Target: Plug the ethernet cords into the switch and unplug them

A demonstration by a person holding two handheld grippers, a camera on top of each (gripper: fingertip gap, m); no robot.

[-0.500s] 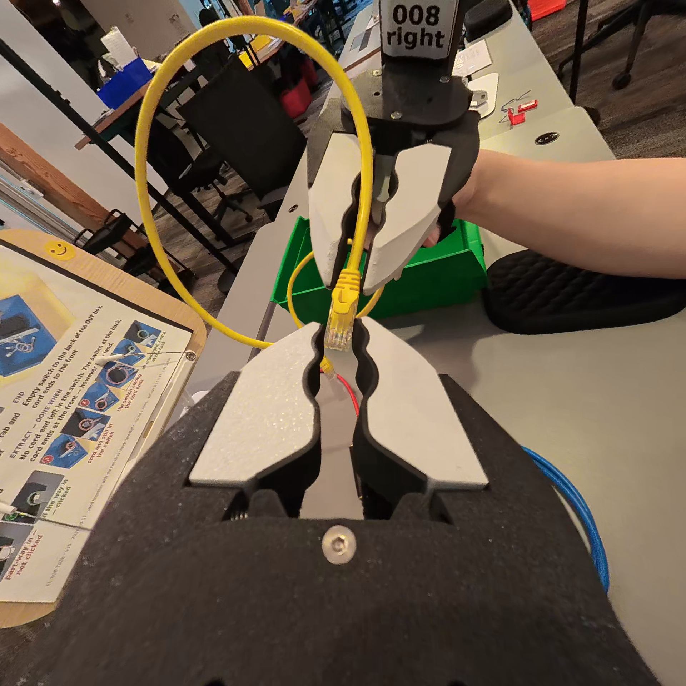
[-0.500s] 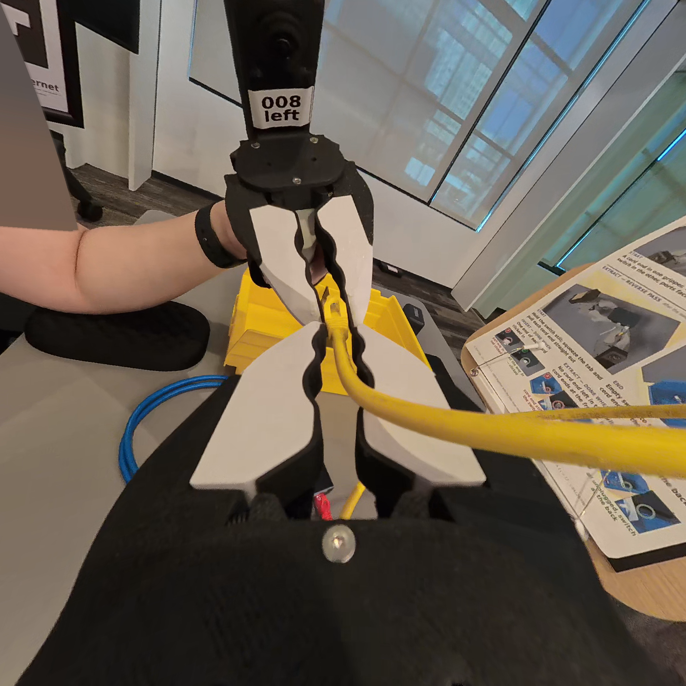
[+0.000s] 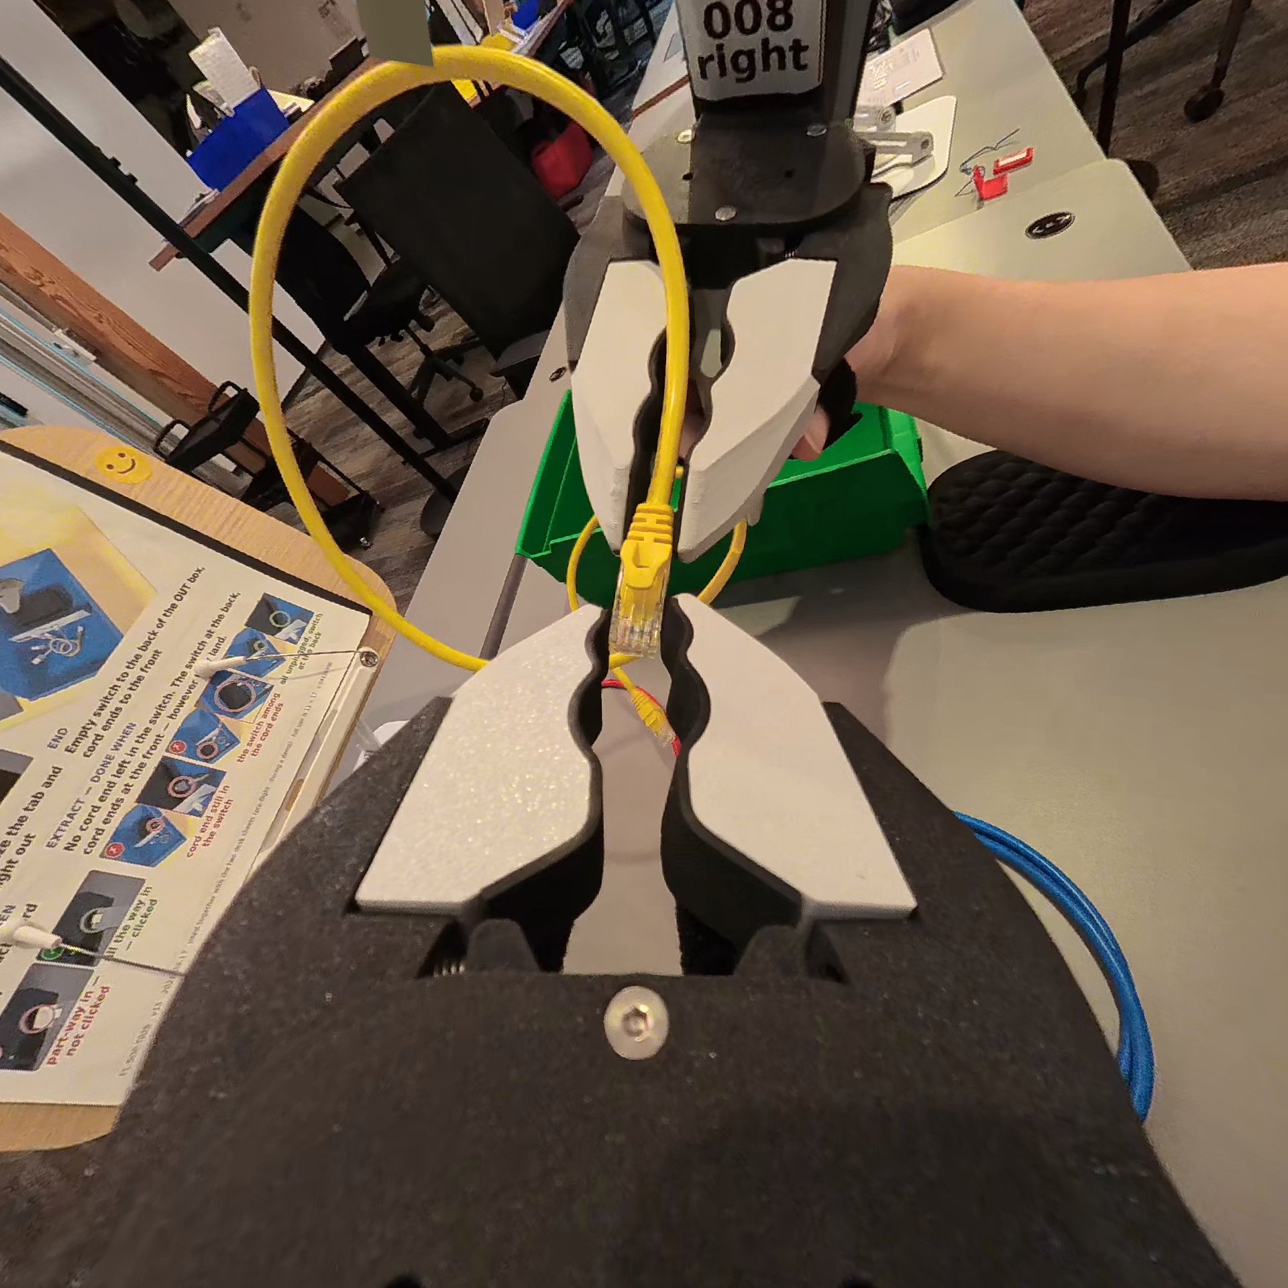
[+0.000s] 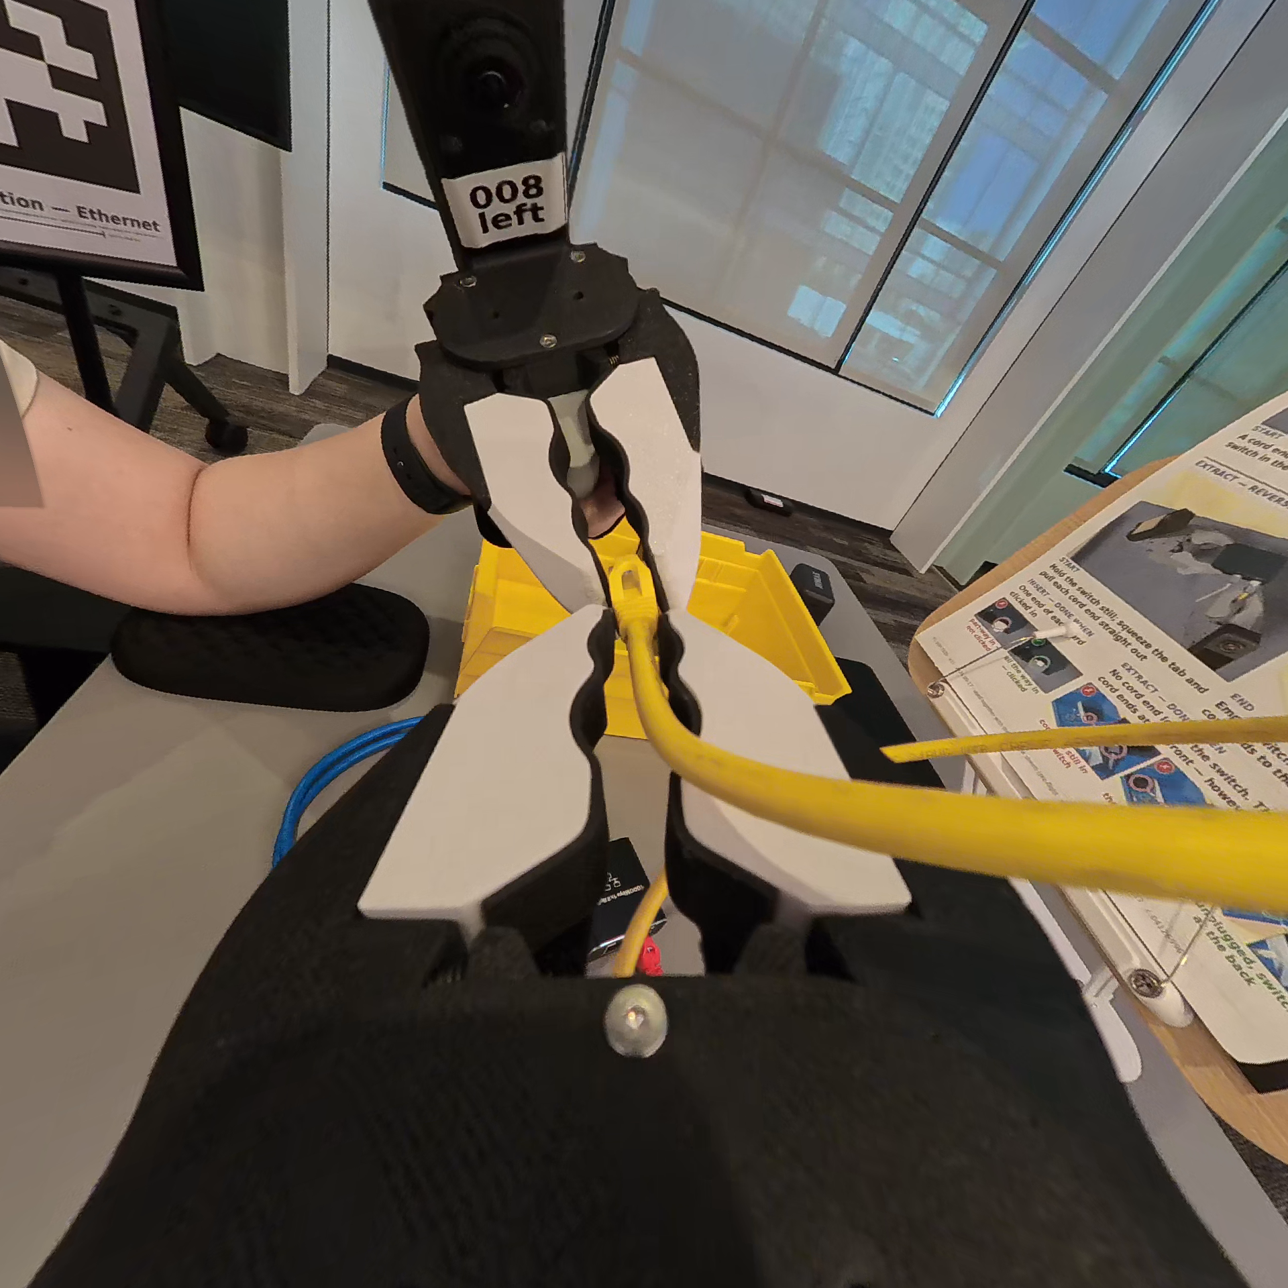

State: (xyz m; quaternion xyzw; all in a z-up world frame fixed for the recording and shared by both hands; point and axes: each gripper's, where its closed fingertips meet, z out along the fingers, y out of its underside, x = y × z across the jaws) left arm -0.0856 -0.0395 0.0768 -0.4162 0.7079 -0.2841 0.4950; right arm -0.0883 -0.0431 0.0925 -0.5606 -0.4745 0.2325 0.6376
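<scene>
Switch [image 4: 617,899] seemingly mostly behind tool [image 4: 638,620]

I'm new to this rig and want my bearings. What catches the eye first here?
Two grippers meet tip to tip above the table, both closed on one yellow cord's plug: the left gripper at its clear tip, the right gripper at the boot. The cord loops high to the left; a green bin sits behind.

Big windows [image 4: 871,209], dark wood floor [image 3: 327,411]

The blue cable [image 3: 1087,927] runs under the gripper body, its ends hidden
</scene>
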